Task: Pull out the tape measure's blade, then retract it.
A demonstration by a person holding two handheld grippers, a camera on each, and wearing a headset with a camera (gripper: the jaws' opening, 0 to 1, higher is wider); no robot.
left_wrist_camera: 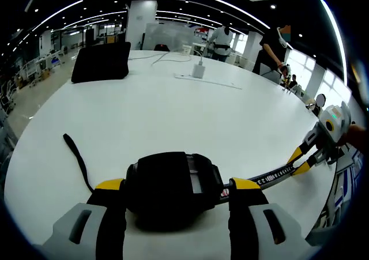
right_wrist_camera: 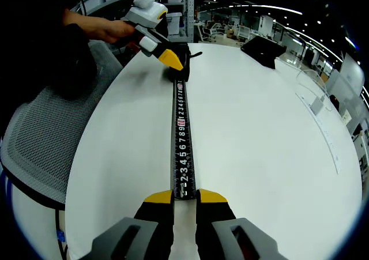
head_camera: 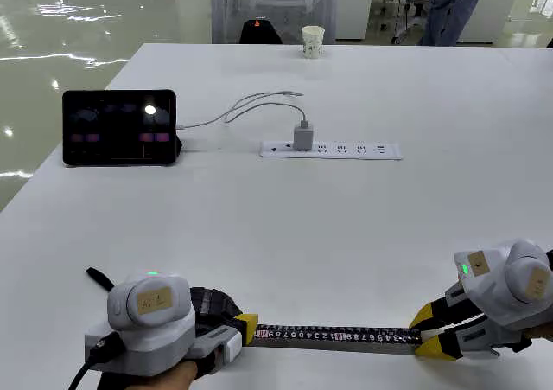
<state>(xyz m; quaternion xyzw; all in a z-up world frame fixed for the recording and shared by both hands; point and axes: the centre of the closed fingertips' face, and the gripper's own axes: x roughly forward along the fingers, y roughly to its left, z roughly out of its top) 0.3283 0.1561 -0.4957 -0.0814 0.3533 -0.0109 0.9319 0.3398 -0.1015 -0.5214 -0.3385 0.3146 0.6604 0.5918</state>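
Observation:
A black tape measure case (left_wrist_camera: pixel 173 182) sits on the white table, clamped between the yellow-tipped jaws of my left gripper (left_wrist_camera: pixel 173 185), which is shut on it. In the head view the case (head_camera: pixel 216 308) lies at the near left by that gripper (head_camera: pixel 238 329). Its blade (head_camera: pixel 333 336) runs flat along the table to the right, numbers up. My right gripper (head_camera: pixel 432 331) is shut on the blade's end. In the right gripper view the blade (right_wrist_camera: pixel 182 139) stretches from my right gripper (right_wrist_camera: pixel 184 196) to the case (right_wrist_camera: pixel 180 57). A black wrist strap (left_wrist_camera: pixel 78 159) trails from the case.
A dark tablet (head_camera: pixel 119 127) stands at the left of the table. A white power strip (head_camera: pixel 333 150) with a plugged charger (head_camera: pixel 303 136) and cable lies mid-table. A paper cup (head_camera: pixel 313 41) stands at the far edge. People stand beyond the table.

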